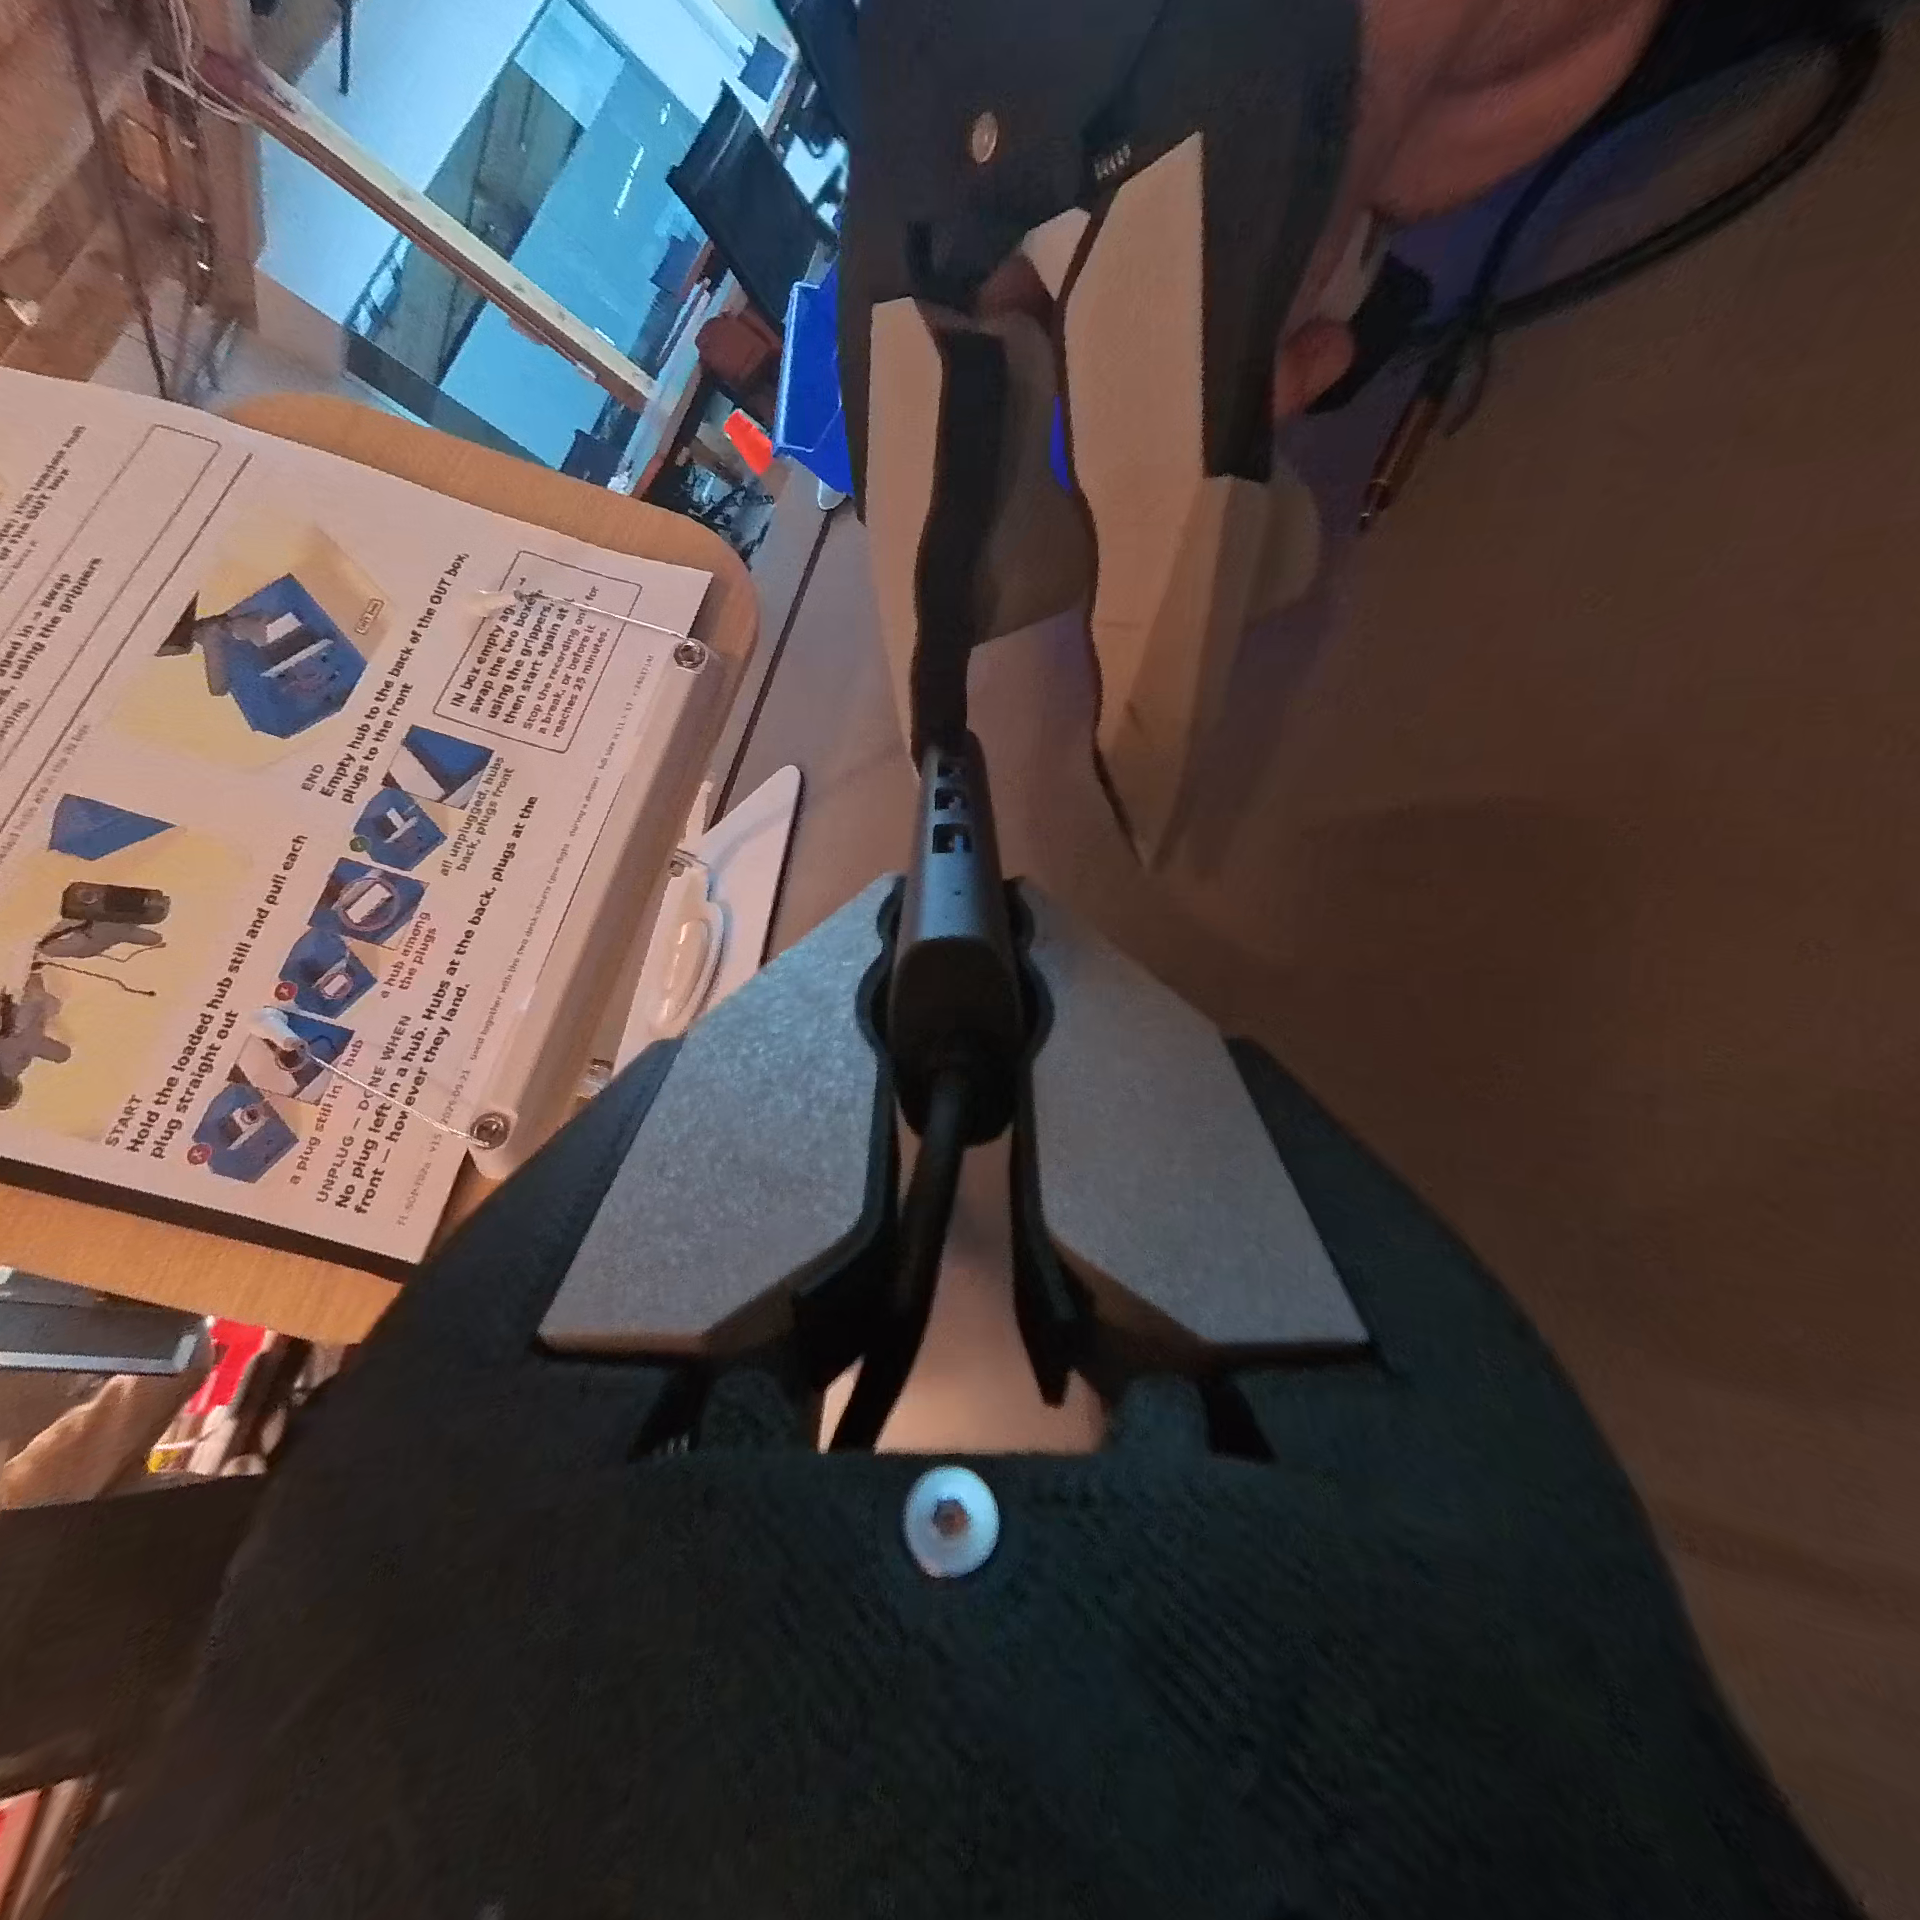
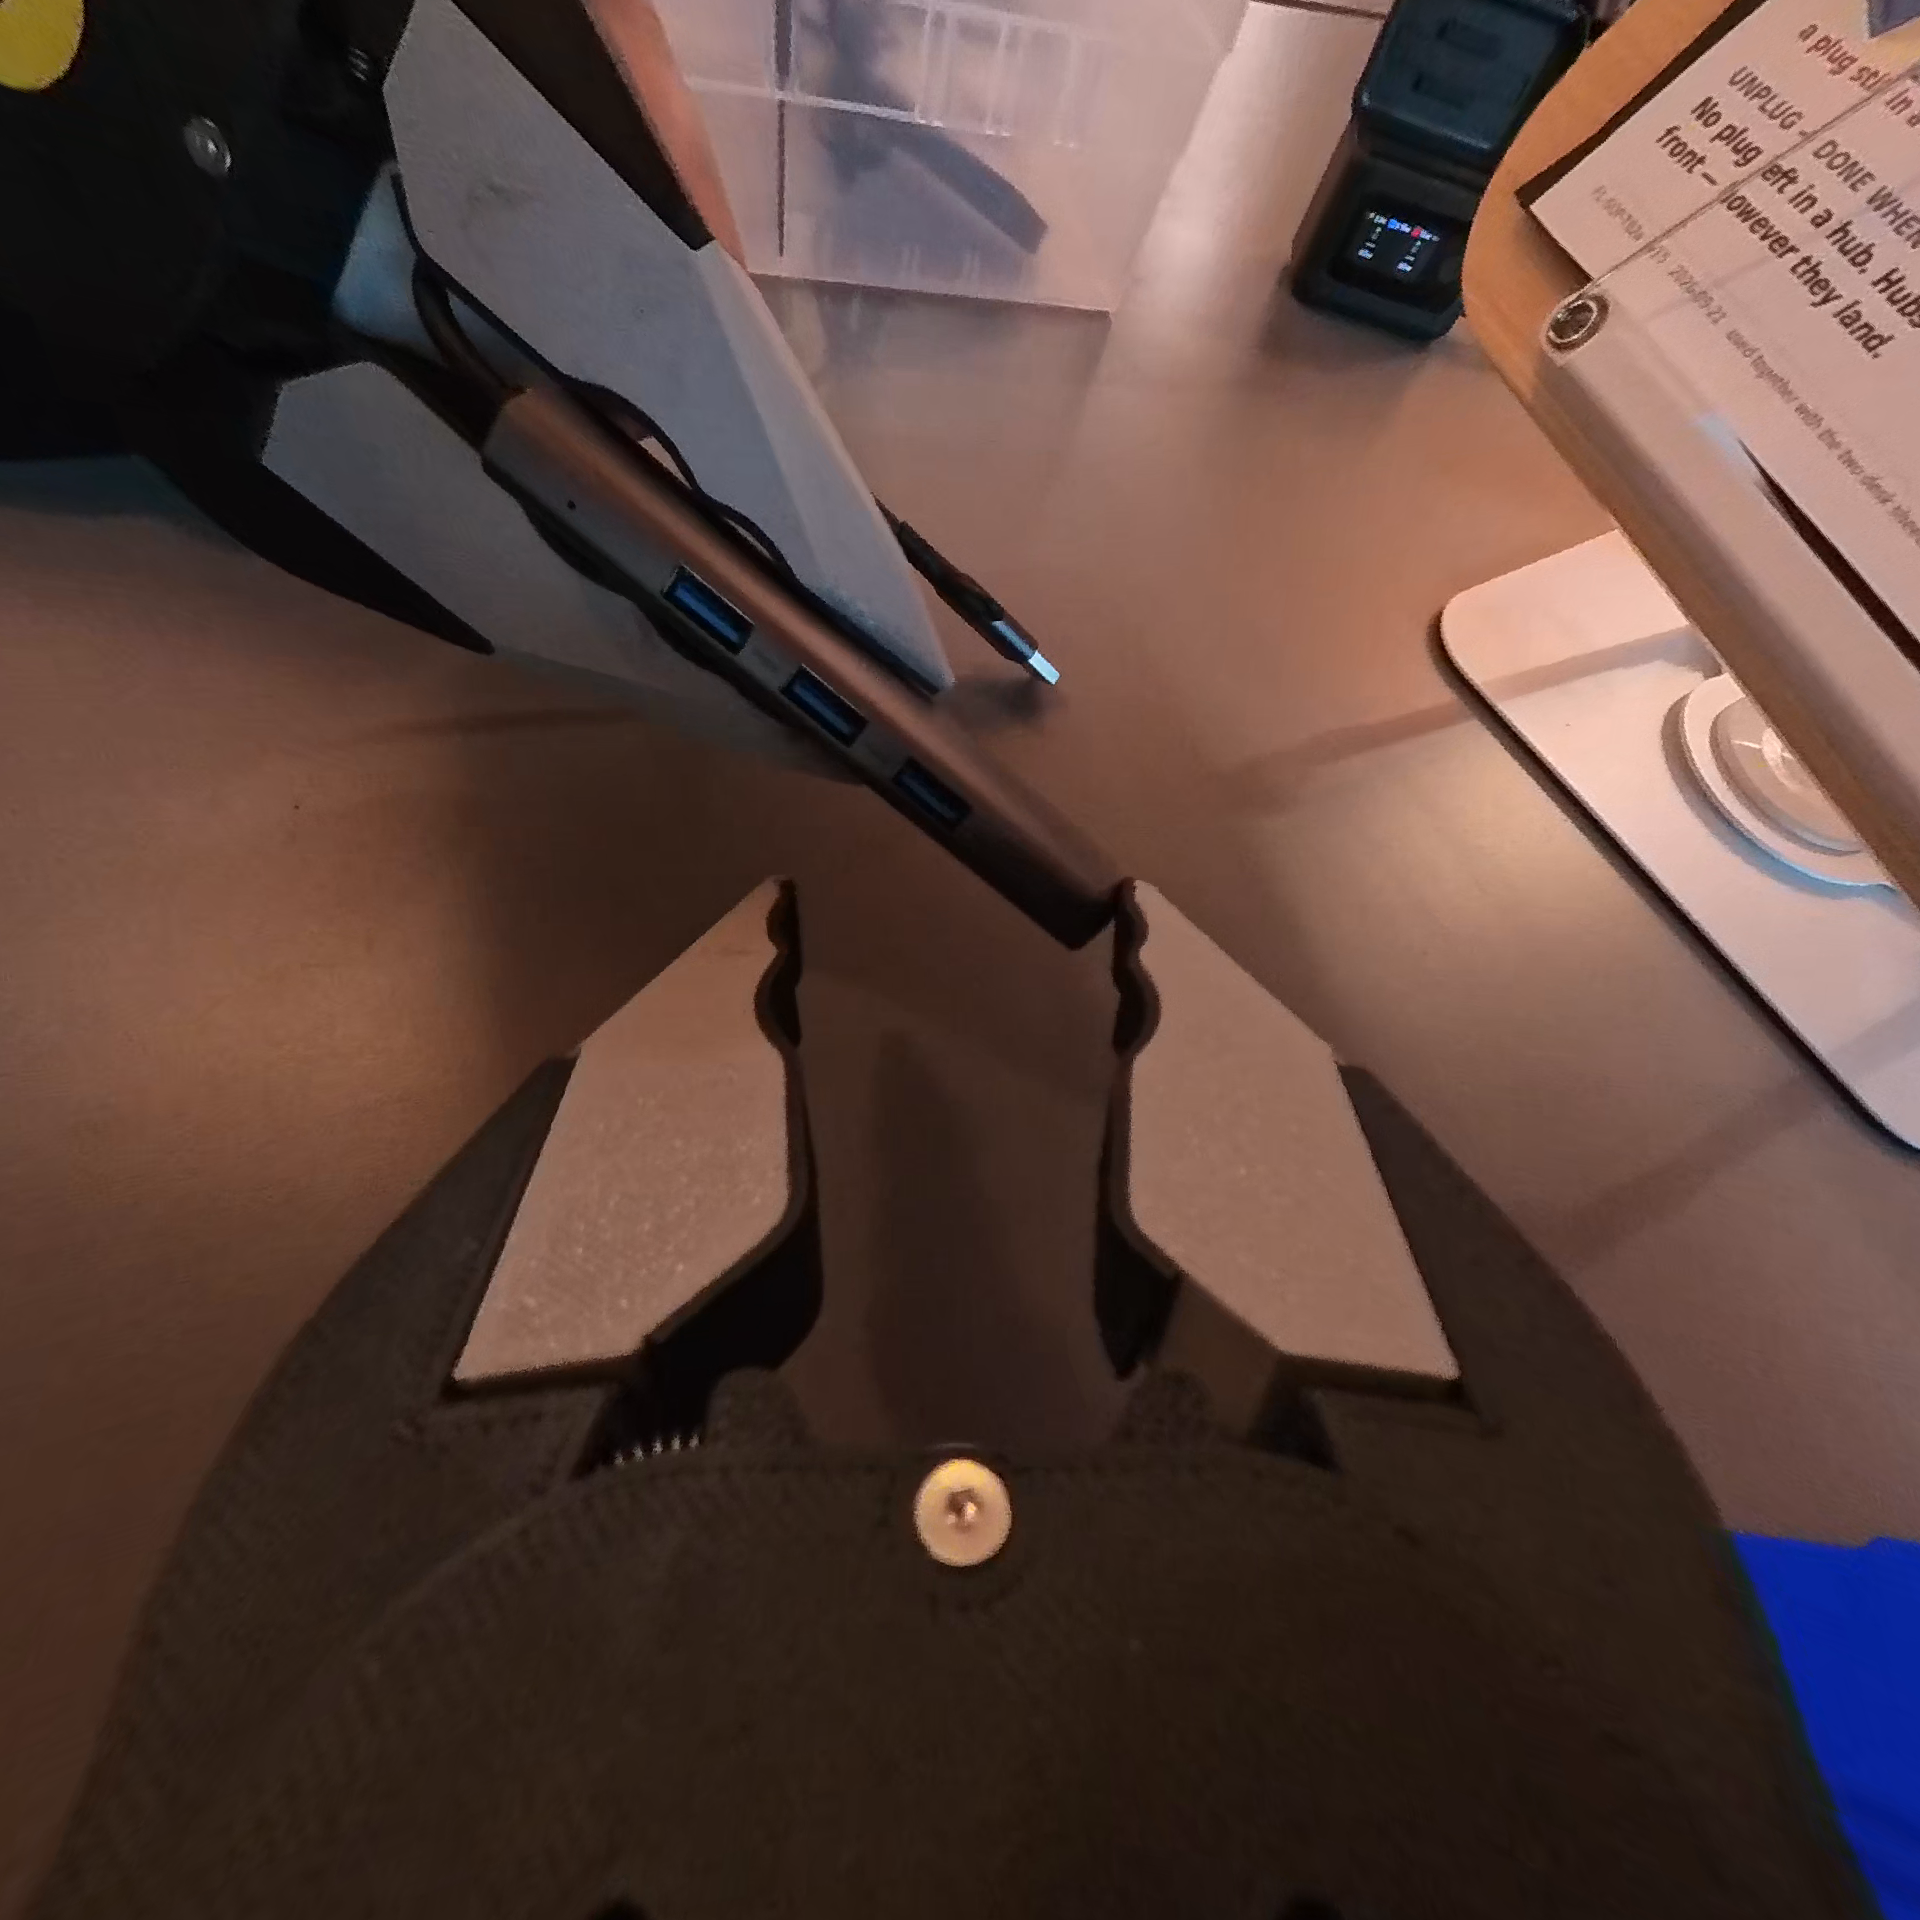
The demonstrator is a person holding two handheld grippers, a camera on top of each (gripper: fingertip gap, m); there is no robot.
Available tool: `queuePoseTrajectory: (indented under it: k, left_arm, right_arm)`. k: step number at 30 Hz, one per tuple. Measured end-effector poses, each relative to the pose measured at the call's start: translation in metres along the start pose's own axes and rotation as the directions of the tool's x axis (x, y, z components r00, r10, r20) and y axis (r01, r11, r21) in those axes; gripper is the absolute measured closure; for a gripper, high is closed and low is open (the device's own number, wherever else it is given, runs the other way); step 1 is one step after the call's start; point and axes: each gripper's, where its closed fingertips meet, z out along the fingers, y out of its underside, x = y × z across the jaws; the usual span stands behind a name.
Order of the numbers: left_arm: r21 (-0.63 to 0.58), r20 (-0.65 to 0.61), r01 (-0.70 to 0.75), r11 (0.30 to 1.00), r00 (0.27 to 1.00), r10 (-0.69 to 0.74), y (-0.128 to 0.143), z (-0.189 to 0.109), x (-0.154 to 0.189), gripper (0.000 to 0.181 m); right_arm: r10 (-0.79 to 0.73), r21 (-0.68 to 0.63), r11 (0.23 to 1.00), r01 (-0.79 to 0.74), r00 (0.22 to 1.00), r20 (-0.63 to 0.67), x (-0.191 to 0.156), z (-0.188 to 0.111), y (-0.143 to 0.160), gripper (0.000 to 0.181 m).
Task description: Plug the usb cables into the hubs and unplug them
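Observation:
A slim grey USB hub [image 1: 954,883] with three blue ports [image 2: 821,717] is clamped in my left gripper [image 1: 956,906], which is shut on its cable end. The hub points forward, held above the brown table [image 2: 312,987]. The hub's own black cable loops back through the fingers, and its plug [image 2: 1023,657] hangs free near the table. My right gripper [image 2: 954,914] is open and empty. The hub's far end touches the inner edge of its right fingertip [image 2: 1127,914]. In the left wrist view the right gripper [image 1: 1029,805] faces me, its jaws either side of the hub's far end.
A printed instruction sheet on a wooden board [image 1: 312,831] stands to the left on a white base [image 2: 1610,779]. A small black device with a lit screen [image 2: 1392,239] and a clear box [image 2: 914,156] stand farther back. A person's torso [image 1: 1662,623] is close behind. My left and right fingertips are right by each other.

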Motion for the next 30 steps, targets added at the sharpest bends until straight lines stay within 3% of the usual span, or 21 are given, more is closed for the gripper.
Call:
queuePoseTrajectory:
  k: [30]
  left_arm:
    - [-0.016, 0.013, -0.037, 0.999, 0.999, 0.037, 0.003, 0.0027, 0.0025, 0.166]
  right_arm:
    - [0.003, -0.013, 1.0, -0.003, 1.0, 0.014, -0.0034, 0.0017, 0.0017, 0.114]
